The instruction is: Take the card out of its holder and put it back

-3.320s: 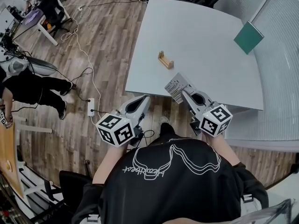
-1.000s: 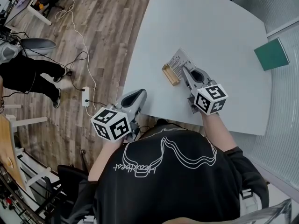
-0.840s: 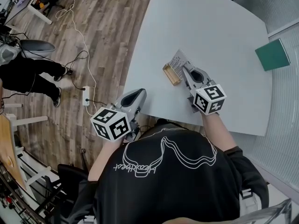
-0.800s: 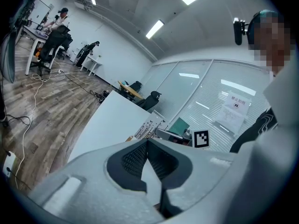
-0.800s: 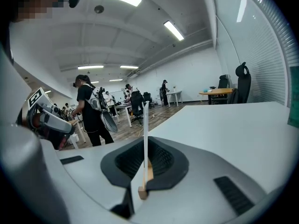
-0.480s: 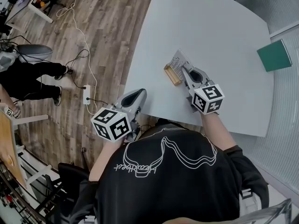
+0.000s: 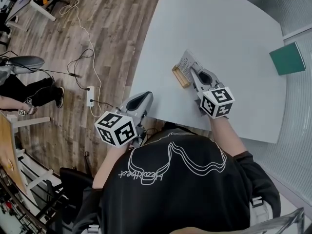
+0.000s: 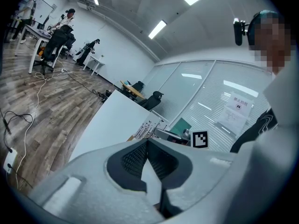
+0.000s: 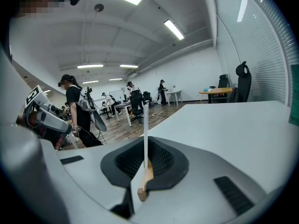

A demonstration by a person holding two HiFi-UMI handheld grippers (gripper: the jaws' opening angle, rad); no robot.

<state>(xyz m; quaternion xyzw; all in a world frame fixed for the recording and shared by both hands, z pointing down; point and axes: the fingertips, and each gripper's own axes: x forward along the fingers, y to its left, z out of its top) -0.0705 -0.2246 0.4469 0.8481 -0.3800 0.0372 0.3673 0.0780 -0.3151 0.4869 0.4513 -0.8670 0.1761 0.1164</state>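
From the head camera we look steeply down over the person's (image 7: 180, 179) shoulders onto the tabletop (image 7: 219, 28) and the floor (image 7: 112, 28) on its left, with both grippers close below us. On the left gripper (image 8: 147, 141) we sit low behind the jaws and face nearly level across the tabletop's near corner. On the right gripper (image 9: 145, 146) we face along the tabletop into the room. All three views share the tabletop and the card (image 7: 186, 62). Each gripper view catches the other gripper near its edge.
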